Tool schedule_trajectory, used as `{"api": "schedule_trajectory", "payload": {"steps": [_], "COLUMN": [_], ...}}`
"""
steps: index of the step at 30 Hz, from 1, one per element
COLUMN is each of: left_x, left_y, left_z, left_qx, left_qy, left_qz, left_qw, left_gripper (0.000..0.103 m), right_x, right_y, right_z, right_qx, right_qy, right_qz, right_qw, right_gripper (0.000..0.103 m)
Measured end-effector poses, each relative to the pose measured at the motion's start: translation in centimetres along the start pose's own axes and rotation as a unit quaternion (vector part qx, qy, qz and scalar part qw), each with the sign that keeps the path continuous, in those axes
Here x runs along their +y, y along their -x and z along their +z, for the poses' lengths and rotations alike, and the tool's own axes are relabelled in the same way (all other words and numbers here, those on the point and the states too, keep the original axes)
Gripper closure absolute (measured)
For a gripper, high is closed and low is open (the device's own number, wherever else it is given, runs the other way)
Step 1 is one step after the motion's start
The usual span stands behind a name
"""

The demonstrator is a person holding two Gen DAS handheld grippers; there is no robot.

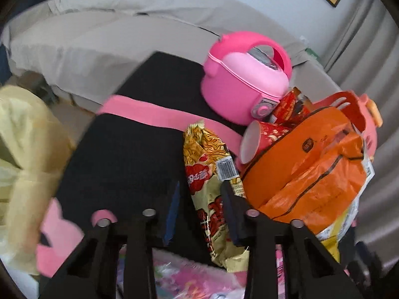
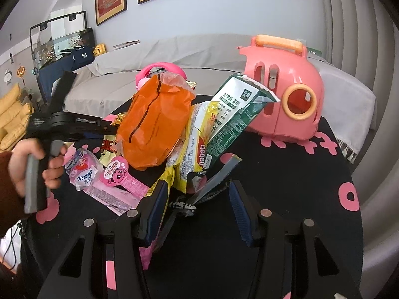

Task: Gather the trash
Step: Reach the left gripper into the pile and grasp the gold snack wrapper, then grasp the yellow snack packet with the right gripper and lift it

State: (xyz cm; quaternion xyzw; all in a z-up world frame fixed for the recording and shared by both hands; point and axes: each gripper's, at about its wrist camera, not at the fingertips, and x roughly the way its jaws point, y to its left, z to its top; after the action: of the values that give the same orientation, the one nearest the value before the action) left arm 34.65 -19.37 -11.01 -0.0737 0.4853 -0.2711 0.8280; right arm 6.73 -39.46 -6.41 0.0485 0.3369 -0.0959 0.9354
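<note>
Closest to the right wrist camera, the right gripper (image 2: pixel 197 204) has its fingers spread open on either side of a dark, silver-lined torn wrapper (image 2: pixel 212 182); they are not pinching it. The left gripper (image 1: pixel 200 206) also stands open, its fingers straddling a gold and red noodle packet (image 1: pixel 209 174) without clamping it. In the right wrist view a hand (image 2: pixel 32 159) holds the left tool's handle.

The trash sits in a loose heap on the bench (image 2: pixel 286 174), which is covered in black cloth with pink shapes. The heap includes a crumpled orange plastic bag (image 2: pixel 154 122), a green and white milk pouch (image 2: pixel 237 114) standing tilted, a yellow wafer wrapper (image 2: pixel 192 149), pink candy wrappers (image 2: pixel 119 182) lying flat, and a red paper cup (image 1: pixel 261 137) on its side against the orange bag. All look thin, light and crinkly, likely to slip or spring back.

Two toys stand behind the heap: a pink toy rice cooker (image 1: pixel 239 79) and a salmon-pink carrier (image 2: pixel 281 92).

The step in hand appears to be picking up individual wrappers. Next, each pair of fingers would need to close firmly on its wrapper, then lift clear of the pile.
</note>
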Motion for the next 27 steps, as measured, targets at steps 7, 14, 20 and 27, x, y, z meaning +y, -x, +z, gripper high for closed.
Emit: {"api": "schedule_trajectory", "payload": {"steps": [7, 14, 20, 27], "left_x": [-2.2, -2.0, -1.4, 0.2], "left_y": [4.0, 10.9, 14.3, 18.9], "left_z": [-1.5, -3.9, -6.3, -7.4], "left_qx": [-0.047, -0.095, -0.099, -0.136], "left_qy": [-0.052, -0.075, -0.091, -0.087], "left_qz": [-0.001, 0.009, 0.01, 0.025], "left_qw": [0.9975, 0.9926, 0.9909, 0.9865], "left_gripper": [0.089, 0.089, 0.089, 0.089], "right_x": [0.3, 2.7, 3.5, 4.8], "right_y": [0.5, -2.0, -3.5, 1.1], "right_z": [0.0, 0.7, 0.1, 2.6], "right_qx": [0.008, 0.041, 0.091, 0.021], "right_qy": [-0.022, -0.019, -0.024, 0.004], "right_qz": [0.028, 0.039, 0.06, 0.075], "right_qw": [0.999, 0.998, 0.994, 0.997], "right_gripper": [0.055, 0.055, 0.08, 0.098]}}
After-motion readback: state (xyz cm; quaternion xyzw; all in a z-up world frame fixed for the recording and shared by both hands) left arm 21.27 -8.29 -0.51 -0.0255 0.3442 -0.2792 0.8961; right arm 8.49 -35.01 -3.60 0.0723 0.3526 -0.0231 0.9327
